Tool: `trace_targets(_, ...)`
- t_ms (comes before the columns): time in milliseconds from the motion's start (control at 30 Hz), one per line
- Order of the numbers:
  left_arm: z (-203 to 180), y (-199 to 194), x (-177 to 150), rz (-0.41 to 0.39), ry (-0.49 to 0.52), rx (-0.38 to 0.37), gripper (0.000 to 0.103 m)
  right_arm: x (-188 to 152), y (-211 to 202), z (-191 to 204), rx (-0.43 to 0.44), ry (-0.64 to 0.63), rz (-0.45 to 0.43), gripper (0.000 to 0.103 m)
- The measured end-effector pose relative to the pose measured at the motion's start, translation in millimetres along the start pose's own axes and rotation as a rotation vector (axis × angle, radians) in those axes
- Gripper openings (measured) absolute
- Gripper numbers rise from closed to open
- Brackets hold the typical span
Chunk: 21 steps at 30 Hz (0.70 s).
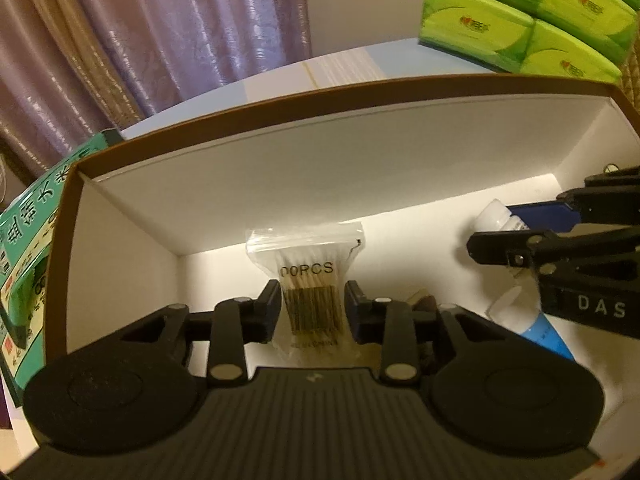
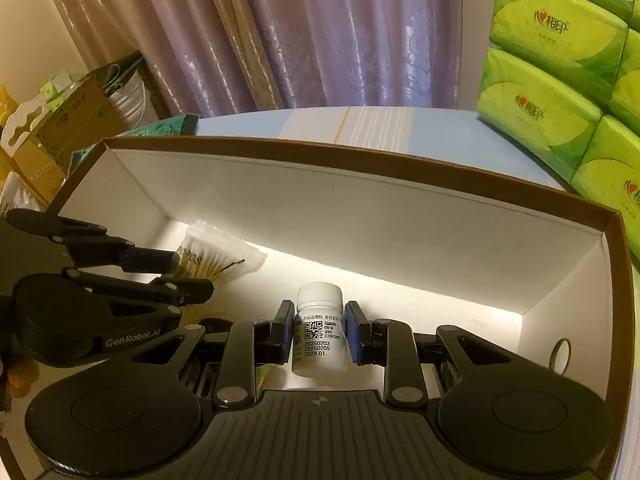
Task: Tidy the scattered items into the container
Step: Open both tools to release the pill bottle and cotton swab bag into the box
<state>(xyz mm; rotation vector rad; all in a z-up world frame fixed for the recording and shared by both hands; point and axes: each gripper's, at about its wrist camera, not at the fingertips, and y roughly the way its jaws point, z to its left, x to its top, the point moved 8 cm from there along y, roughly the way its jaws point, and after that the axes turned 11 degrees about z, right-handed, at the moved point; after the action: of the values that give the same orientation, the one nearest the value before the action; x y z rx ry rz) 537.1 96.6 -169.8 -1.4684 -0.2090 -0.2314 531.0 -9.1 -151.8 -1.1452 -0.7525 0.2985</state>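
Open white cardboard box with brown rim (image 1: 360, 94), filling the middle of both views, with both claws reaching down inside.

Left gripper (image 1: 312, 300), black, at lower centre of the left view: pads right against the sides of the clear plastic bag of cotton swabs (image 1: 308, 248). Cannot tell whether pressing or only touching. Bag already on the box floor near the far wall, so probably at the release step.

Right gripper (image 2: 319, 330), lower centre of the right view: closed on the small white plastic bottle with printed label (image 2: 320, 296), held upright low in the box. Not possible to say whether resting on the floor.

Blue and white tube (image 1: 536, 332) lying at the right of the left view, close under the right claw.

Possible trouble:
- Two claws close together in one box; bumping each other or catching the rim when pulling out.
- Bag clinging to a pad and coming up again.
- Bottle, if let go above the floor, falling over and rolling against the tube.
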Motion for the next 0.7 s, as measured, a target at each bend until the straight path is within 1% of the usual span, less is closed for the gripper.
trace_targets(133, 1, -3, -1, -0.004, 0.005, -0.001, 0.038, 2, 1, 1, 0.003, 0.001, -0.007, 0.024)
trace_targets(267, 1, -9, -2, -0.012, 0.005, 0.004, 0.051, 3, 0, 5, 0.014, -0.006, -0.026, 0.025)
trace_targets(300, 1, -11, -2, -0.015, 0.005, 0.005, 0.054, 3, -1, 6, 0.010, -0.007, -0.031, 0.026)
trace_targets(367, 2, -15, -4, -0.022, 0.003, 0.003, 0.058, 3, -4, 6, -0.024, -0.013, -0.044, 0.052)
trace_targets(400, 2, -17, -5, -0.024, 0.000, 0.002, 0.061, 3, -7, 6, -0.033, -0.021, -0.059, 0.072)
trace_targets(467, 3, -22, -7, -0.027, -0.004, -0.002, 0.067, 1, -13, 7, -0.043, -0.040, -0.074, 0.074)
trace_targets(533, 3, -25, -8, -0.033, -0.002, -0.003, 0.070, -2, -17, 9, -0.046, -0.053, -0.068, 0.074)
trace_targets(567, 3, -27, -10, -0.032, -0.003, 0.000, 0.075, -4, -20, 9, -0.051, -0.057, -0.067, 0.075)
trace_targets(600, 3, -29, -12, -0.031, -0.007, 0.005, 0.081, -5, -23, 9, -0.060, -0.062, -0.069, 0.077)
trace_targets(633, 4, -30, -13, -0.032, -0.010, 0.009, 0.082, -6, -26, 10, -0.069, -0.064, -0.076, 0.082)
trace_targets(700, 4, -33, -16, -0.032, -0.012, 0.004, 0.084, -8, -34, 9, -0.071, -0.062, -0.095, 0.089)
